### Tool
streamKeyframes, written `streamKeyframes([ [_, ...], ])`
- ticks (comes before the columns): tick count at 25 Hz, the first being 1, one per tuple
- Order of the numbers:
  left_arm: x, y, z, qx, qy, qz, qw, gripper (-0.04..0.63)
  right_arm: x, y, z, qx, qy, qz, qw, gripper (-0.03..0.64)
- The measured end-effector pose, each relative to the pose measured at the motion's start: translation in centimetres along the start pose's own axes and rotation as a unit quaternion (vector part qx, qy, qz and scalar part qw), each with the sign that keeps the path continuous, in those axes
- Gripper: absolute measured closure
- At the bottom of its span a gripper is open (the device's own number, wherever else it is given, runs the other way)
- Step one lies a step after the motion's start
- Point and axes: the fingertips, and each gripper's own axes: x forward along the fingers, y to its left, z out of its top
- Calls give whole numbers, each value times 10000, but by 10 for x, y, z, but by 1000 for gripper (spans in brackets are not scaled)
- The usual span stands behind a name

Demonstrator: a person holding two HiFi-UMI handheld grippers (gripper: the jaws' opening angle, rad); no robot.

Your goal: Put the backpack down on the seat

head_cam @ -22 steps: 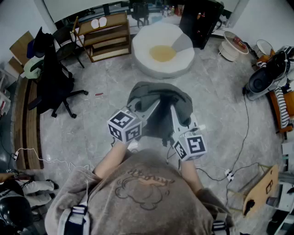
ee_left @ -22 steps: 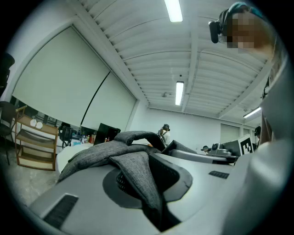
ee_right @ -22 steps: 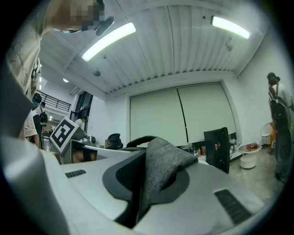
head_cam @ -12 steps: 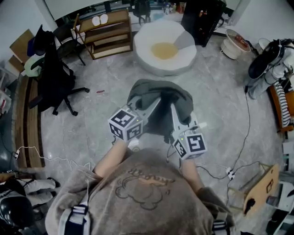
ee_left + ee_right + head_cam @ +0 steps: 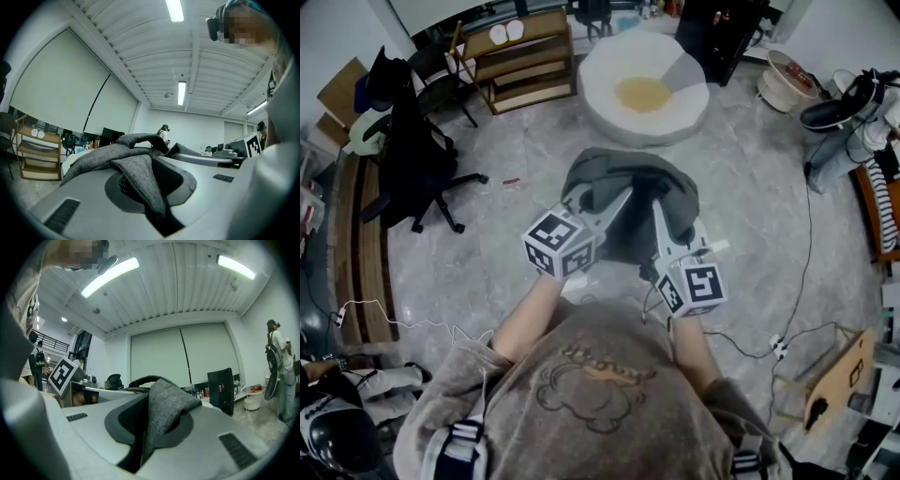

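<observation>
A grey fabric backpack (image 5: 628, 183) hangs in front of me above the stone floor, held between both grippers. My left gripper (image 5: 587, 199) is shut on a grey strap (image 5: 140, 171) of the backpack, which runs between its jaws. My right gripper (image 5: 660, 202) is shut on a fold of the same grey fabric (image 5: 165, 406). Both grippers point level, side by side. The seat, a round white beanbag (image 5: 602, 86) with a yellow hollow in its middle, sits on the floor beyond the backpack, apart from it.
A black office chair (image 5: 412, 159) draped with clothes stands at the left, a wooden shelf (image 5: 520, 61) behind it. A black cabinet (image 5: 717, 33) is behind the seat. A cable (image 5: 806, 234) and power strip (image 5: 780, 347) lie on the floor at right.
Both grippers keep hold of the backpack in about the same place. The view has shifted a little, so the seat sits slightly higher and further right. Things at the right edge have moved.
</observation>
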Motion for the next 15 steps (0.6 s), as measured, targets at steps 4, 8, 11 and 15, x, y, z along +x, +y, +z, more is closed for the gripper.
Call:
streamKeyframes([
  [4, -3, 18, -3, 29, 34, -67, 10000, 545, 15, 6, -7, -7, 21, -42, 10000, 588],
  [8, -4, 38, -4, -24, 77, -104, 9999, 545, 34, 11, -11, 41, 65, -68, 9999, 588],
  [11, 7, 50, -5, -46, 68, -153, 9998, 545, 46, 4, -11, -2, 52, -65, 10000, 588],
  [15, 28, 69, -9, -137, 95, -202, 9997, 545, 67, -13, -16, 23, 52, -97, 9999, 588],
])
